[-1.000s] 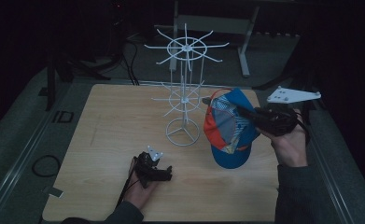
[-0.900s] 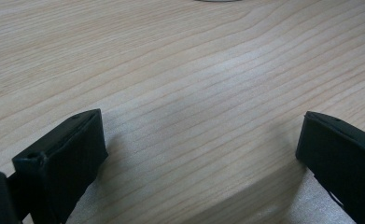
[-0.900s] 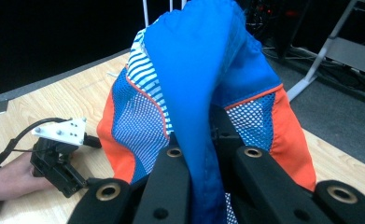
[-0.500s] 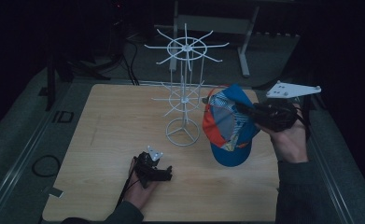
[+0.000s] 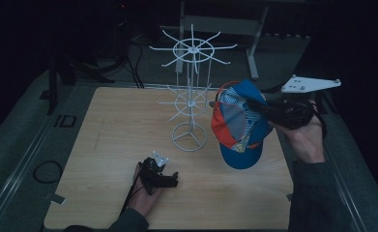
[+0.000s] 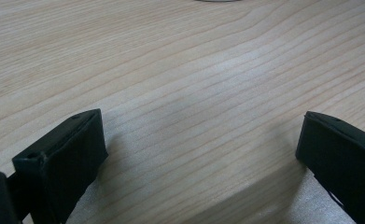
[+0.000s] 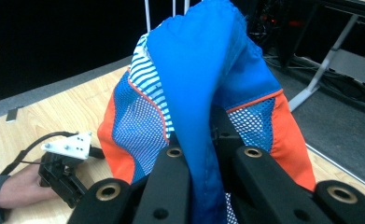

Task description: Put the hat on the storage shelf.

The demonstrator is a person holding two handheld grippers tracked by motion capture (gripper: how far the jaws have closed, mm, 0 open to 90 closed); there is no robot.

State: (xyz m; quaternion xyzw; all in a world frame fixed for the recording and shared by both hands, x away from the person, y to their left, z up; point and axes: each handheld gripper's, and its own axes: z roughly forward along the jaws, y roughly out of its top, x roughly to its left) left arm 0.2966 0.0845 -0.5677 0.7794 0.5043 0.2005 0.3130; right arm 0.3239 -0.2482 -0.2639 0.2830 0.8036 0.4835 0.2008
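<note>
A blue, orange and white mesh cap (image 5: 239, 126) hangs in the air to the right of the white wire hook stand (image 5: 191, 92), its brim pointing down. My right gripper (image 5: 268, 110) is shut on the cap's blue cloth (image 7: 194, 107), pinched between its black jaws, in the right gripper view. My left gripper (image 5: 167, 178) rests low on the wooden table (image 5: 114, 125) near the front edge, held by a hand. Its two black fingers (image 6: 63, 158) stand wide apart over bare wood (image 6: 194, 93).
The stand's round base (image 5: 190, 137) sits at the table's middle, its hooked arms spreading at two heights. A grey floor and metal frame legs (image 5: 254, 53) lie beyond the table. The left gripper with its cable (image 7: 63, 163) lies far off in the right gripper view.
My right gripper has lifted the cap a little and carried it slightly left toward the stand. The left gripper has stayed where it was.
</note>
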